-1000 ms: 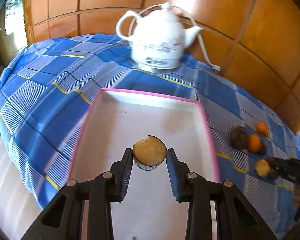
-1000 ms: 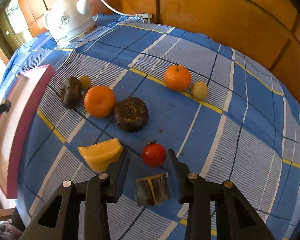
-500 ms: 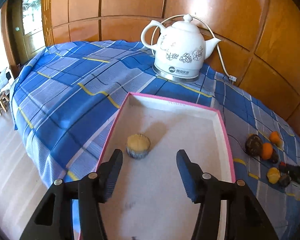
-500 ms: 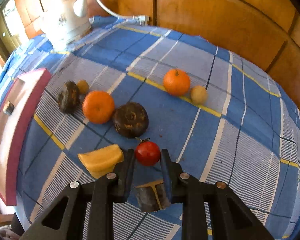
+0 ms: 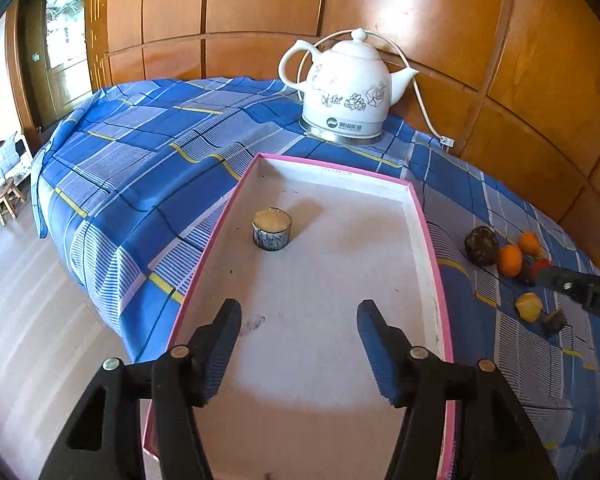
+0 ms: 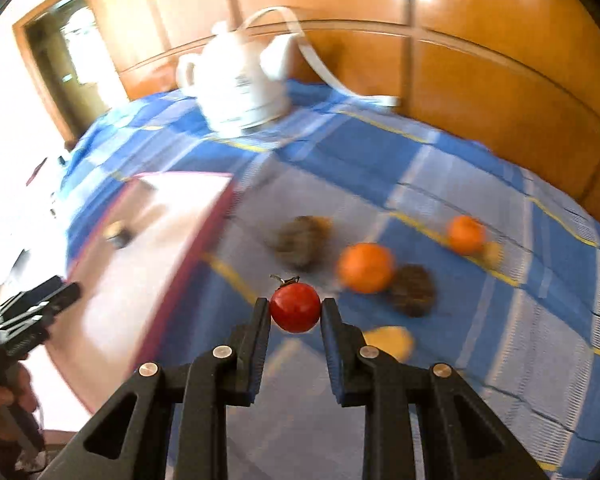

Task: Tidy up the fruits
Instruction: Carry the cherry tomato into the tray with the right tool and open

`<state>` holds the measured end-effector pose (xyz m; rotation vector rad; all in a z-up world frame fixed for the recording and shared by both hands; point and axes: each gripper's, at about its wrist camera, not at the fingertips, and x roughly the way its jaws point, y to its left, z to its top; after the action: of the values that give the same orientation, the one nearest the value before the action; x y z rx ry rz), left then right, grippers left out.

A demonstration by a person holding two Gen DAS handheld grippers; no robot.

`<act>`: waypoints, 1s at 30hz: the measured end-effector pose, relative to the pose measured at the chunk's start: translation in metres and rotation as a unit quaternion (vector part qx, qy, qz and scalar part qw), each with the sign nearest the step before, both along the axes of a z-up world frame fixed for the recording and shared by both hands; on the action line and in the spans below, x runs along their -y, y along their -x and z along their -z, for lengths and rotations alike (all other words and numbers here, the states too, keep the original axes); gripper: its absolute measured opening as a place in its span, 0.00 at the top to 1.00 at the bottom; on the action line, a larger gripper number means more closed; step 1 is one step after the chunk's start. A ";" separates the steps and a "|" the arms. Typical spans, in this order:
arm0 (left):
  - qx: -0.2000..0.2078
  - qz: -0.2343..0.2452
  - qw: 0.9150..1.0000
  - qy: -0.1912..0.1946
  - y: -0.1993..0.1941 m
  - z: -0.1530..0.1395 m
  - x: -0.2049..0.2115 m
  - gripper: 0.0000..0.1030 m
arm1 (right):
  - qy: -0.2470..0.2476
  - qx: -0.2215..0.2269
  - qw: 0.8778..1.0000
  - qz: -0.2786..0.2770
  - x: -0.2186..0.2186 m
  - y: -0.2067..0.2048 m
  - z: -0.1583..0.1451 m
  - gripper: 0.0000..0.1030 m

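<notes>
- A bed [image 5: 148, 168] under a blue plaid cover stood against wood panelling, a white kettle [image 5: 346, 92] at its far edge.
- Toward the bed's left edge lay the pink-rimmed tray [image 5: 430, 240], holding one small cut piece [image 5: 272, 228] near its far-left corner.
- The left gripper [image 5: 298, 350] hung over the tray's near end, its jaws opening with nothing between them.
- The right gripper [image 6: 295, 312] was clamped on the red tomato [image 6: 295, 307], lifted clear of the cover.
- The tray lay to the left of that tomato and a little farther off, so the carry looked to run leftward over the tray's right rim.
- The other fruits [image 6: 366, 267] remained right of the tray on the cover.
</notes>
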<state>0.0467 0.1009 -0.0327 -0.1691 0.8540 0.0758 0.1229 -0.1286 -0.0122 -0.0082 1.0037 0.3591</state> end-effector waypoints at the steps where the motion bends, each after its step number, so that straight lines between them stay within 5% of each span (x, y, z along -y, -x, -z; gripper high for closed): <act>1: 0.001 -0.001 1.000 0.000 0.003 0.000 0.000 0.38 | -0.008 -0.005 1.000 -0.011 -0.011 0.001 0.002 0.75; 9: 0.005 -0.010 1.000 0.009 0.013 0.000 -0.007 0.31 | -0.030 -0.031 0.996 -0.081 -0.083 -0.004 0.011 0.75; 18: -0.001 -0.016 1.000 0.018 0.018 0.004 -0.014 0.31 | -0.020 -0.035 0.995 -0.096 -0.129 -0.031 0.016 0.75; 30: -0.012 -0.003 0.999 0.036 0.016 0.009 -0.014 0.31 | -0.025 -0.034 0.996 -0.076 -0.126 -0.040 0.017 0.71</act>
<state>0.0308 0.1149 -0.0421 -0.2395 0.8808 0.0528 0.1628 -0.0023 -0.0297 -0.0277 1.0634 0.5273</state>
